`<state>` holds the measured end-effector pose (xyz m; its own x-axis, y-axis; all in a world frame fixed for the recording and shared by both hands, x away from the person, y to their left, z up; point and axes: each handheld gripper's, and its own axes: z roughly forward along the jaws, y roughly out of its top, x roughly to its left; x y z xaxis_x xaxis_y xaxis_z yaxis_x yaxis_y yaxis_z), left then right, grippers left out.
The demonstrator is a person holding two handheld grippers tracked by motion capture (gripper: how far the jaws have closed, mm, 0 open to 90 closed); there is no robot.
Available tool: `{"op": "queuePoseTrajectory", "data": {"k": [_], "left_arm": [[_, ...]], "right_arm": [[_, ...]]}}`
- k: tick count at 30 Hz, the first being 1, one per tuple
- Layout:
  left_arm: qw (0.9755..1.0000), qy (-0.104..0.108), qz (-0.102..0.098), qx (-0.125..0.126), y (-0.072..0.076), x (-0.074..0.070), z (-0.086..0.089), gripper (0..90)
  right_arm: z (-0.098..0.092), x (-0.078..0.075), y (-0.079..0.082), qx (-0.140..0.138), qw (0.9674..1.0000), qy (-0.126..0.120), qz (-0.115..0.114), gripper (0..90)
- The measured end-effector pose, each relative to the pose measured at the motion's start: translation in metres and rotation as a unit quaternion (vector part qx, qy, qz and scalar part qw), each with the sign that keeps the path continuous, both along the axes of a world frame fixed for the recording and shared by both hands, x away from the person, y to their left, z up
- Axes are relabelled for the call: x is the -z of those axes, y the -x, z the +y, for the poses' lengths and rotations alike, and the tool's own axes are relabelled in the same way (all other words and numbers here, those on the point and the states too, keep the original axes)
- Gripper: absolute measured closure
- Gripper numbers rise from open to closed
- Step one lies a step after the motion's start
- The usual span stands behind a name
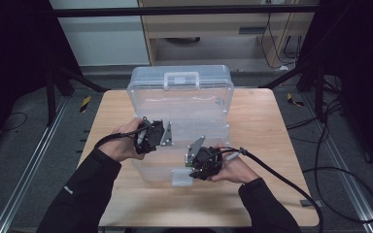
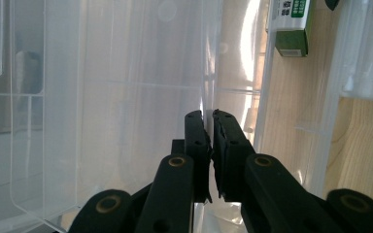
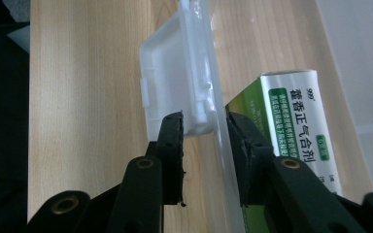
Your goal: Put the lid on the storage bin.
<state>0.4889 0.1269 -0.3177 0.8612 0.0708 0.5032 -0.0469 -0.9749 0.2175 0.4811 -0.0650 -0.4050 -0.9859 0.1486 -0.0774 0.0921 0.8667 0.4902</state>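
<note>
Box (image 1: 184,104) of clear plastic sitting mid-table (image 1: 272,145). Left tongs (image 2: 208,145) pinching its thin inner wall; right tongs (image 3: 205,145) straddling its front wall beside the latch (image 3: 175,92), slightly apart. Worth gripping squarely before lifting.

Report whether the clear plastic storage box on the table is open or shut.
Open. The clear plastic storage box's handled lid stands raised at the back, and the left hand-held gripper reaches inside, its jaws pinching a thin clear wall.
</note>
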Motion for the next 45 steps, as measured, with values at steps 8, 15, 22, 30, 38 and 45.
{"op": "queuePoseTrajectory", "data": {"k": [8,15,22,30,38,45], "left_arm": [[1.0,0.004,0.003,0.002,0.001,0.002,0.0,84.4],[1.0,0.001,0.007,0.0,0.001,0.001,0.0,84.2],[1.0,0.001,0.009,-0.001,0.001,0.001,0.0,83.9],[0.9999,0.004,0.011,-0.003,0.001,0.002,0.0,83.8],[0.9999,0.004,0.013,-0.003,0.002,0.002,0.0,83.7],[0.9999,0.003,0.016,-0.003,0.002,0.003,0.0,83.8]], "right_arm": [[-0.01,-0.004,0.004,0.014,0.9993,-0.033,-0.008,66.6],[-0.028,-0.017,0.011,0.036,0.9965,-0.073,-0.019,67.0],[-0.054,-0.029,0.017,0.079,0.9894,-0.12,-0.021,76.7],[-0.077,-0.042,0.02,0.125,0.9753,-0.18,-0.03,84.2],[-0.09,-0.057,0.02,0.156,0.9598,-0.229,-0.047,88.9],[-0.099,-0.069,0.013,0.185,0.9418,-0.274,-0.062,90.0]]}}
